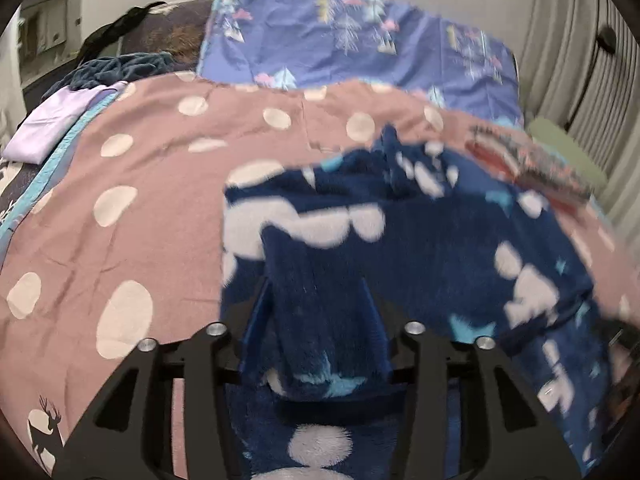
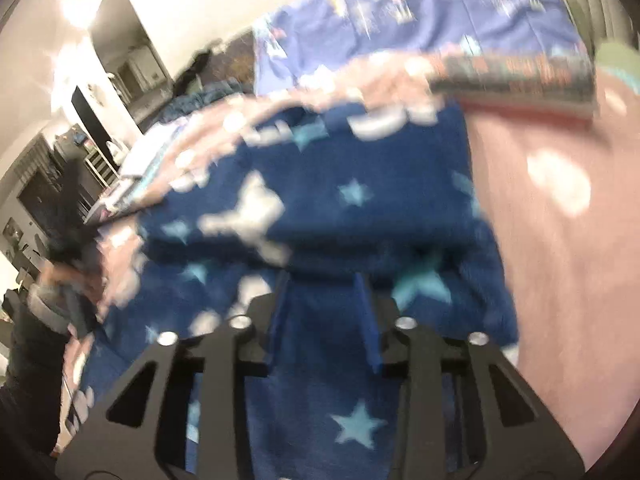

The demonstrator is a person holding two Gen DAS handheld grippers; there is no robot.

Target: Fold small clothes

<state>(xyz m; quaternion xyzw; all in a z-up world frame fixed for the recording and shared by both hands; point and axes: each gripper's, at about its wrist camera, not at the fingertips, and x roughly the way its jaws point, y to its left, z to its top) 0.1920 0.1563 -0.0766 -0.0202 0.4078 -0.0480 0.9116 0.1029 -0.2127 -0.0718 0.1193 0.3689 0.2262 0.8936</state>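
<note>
Garment: we see a dark blue fleece garment (image 1: 420,240) with white clouds and pale blue stars, lying on the bed and bunched toward our near side; both views are blurred.
Garment edges: in the left wrist view its left edge runs straight down the pink cover, and a narrow point of cloth sticks up at the far edge; in the right wrist view the cloth (image 2: 320,184) lies in at least two layers with a fold line across the middle.
Left tool (image 1: 318,320): its two blue fingers are closed on a thick fold of the fleece, which fills the gap between them.
Right tool (image 2: 324,312): its fingers grip a fold of the same garment, cloth packed between them.
Bed cover (image 1: 160,200): pink with white dots, it spreads wide and flat to the left of the garment, open room there.
Folded pile (image 1: 528,164): a red patterned folded piece sits near the garment's far right corner, by the bed's right edge.
Purple sheet (image 1: 352,48): printed with trees, it lies beyond the pink cover, toward the wall.
Lilac folded cloth (image 1: 56,124): at the bed's far left edge, well apart from the garment.
Curtain (image 1: 580,60): hangs close along the right side.
</note>
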